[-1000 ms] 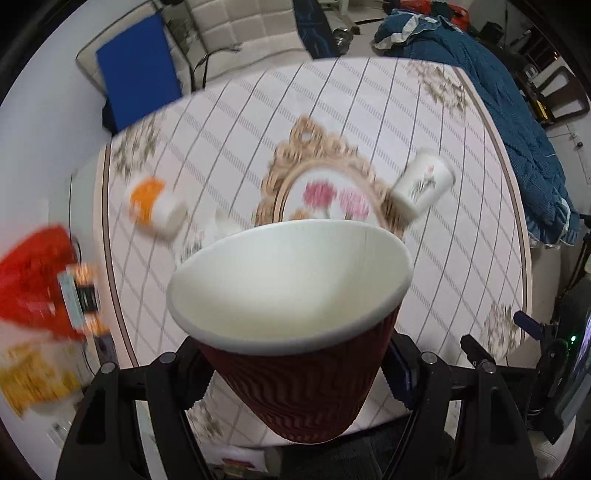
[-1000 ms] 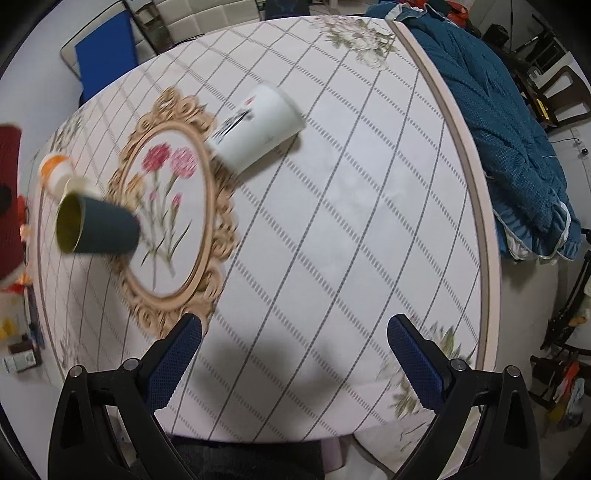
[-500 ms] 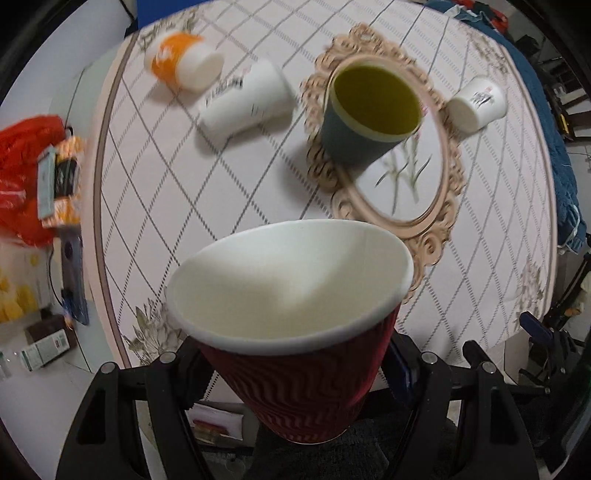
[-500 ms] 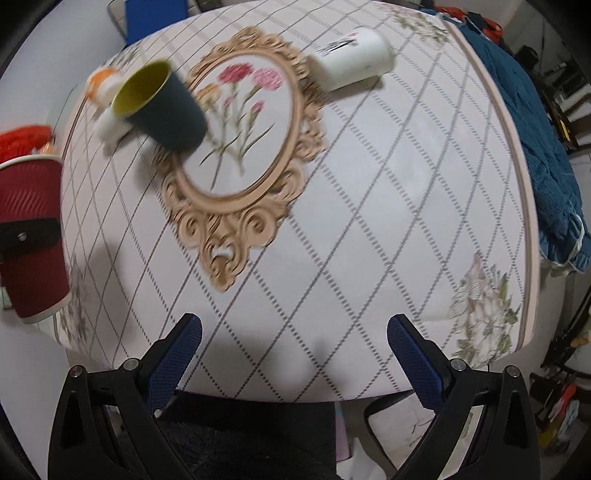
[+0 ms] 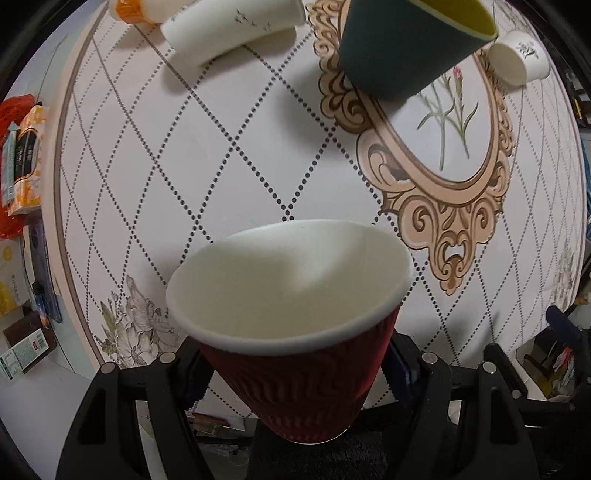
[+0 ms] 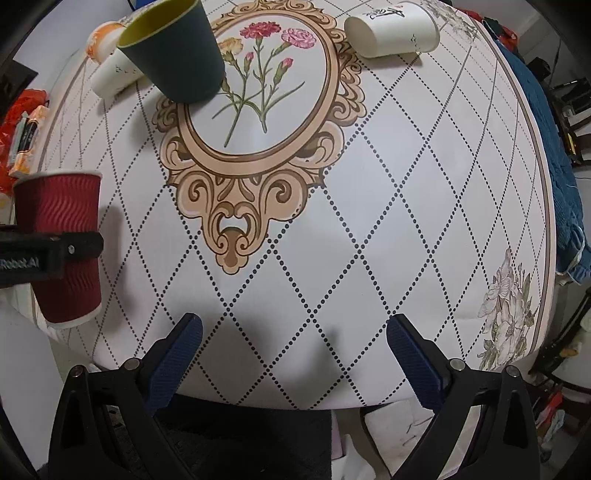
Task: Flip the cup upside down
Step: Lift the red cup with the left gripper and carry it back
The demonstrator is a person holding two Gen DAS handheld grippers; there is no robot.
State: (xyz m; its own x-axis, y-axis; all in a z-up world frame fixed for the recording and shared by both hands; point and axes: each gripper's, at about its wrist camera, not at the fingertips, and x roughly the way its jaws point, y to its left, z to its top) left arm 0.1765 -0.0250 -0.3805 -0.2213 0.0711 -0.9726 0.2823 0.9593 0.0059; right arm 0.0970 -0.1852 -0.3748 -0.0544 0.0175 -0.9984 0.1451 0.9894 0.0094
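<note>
A red ripple paper cup (image 5: 303, 387) with a white inside is clamped across its body by my left gripper (image 5: 299, 354), which is shut on it. The gripper points steeply down, so the cup hangs roughly on its side. Its mouth faces the far side of the table and its base faces the near edge. In the right wrist view the same red cup (image 6: 62, 221) hangs at the far left over the table's left border, with a black left finger (image 6: 66, 247) across it. My right gripper (image 6: 295, 328) is open and holds nothing above the near edge.
The round patterned table (image 6: 369, 221) carries an upright dark teal cup (image 6: 177, 55) with a yellow inside. Two white paper cups (image 6: 395, 33) (image 6: 110, 74) and an orange cup (image 6: 99, 37) lie on their sides. Red bag and packets (image 5: 22, 147) sit left. A blue blanket (image 6: 546, 129) lies right.
The left gripper has come down closer to the table with the red cup still clamped. The right gripper has drifted toward the near edge, and the red cup has come into its view.
</note>
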